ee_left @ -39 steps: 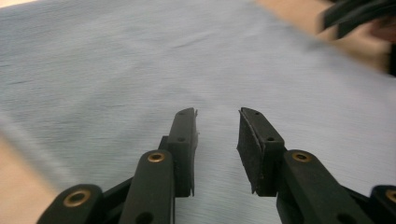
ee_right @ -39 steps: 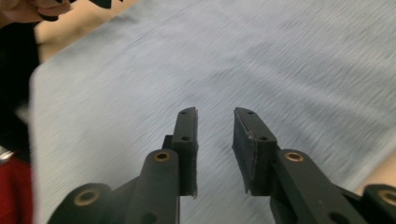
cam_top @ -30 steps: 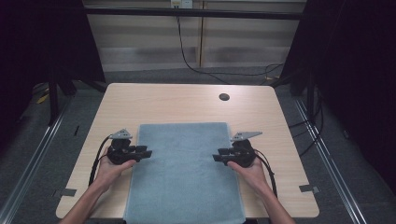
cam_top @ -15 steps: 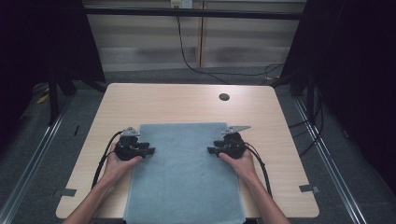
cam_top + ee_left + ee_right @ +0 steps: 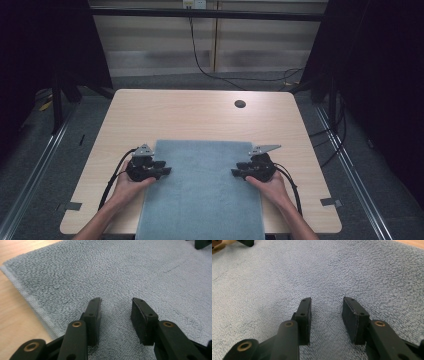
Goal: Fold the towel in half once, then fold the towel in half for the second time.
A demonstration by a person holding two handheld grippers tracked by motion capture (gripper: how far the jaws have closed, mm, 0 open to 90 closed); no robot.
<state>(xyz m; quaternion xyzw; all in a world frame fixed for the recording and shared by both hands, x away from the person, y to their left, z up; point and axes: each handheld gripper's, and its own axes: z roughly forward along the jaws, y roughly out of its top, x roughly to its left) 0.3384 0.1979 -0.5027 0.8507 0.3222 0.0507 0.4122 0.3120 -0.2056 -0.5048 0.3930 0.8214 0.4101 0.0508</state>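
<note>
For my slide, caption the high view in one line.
Two hand-held grippers, left gripper and right gripper, jaws apart, flank a grey-blue terry towel on a light wooden table.

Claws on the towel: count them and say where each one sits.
2. The left claw is over the towel's left edge; the right claw is over its right edge. Both are open, with nothing gripped.

Recording lab: you sit at a bare wooden table [image 5: 200, 120], black curtains [image 5: 50, 40] either side, cables [image 5: 205, 60] across grey carpet.
</note>
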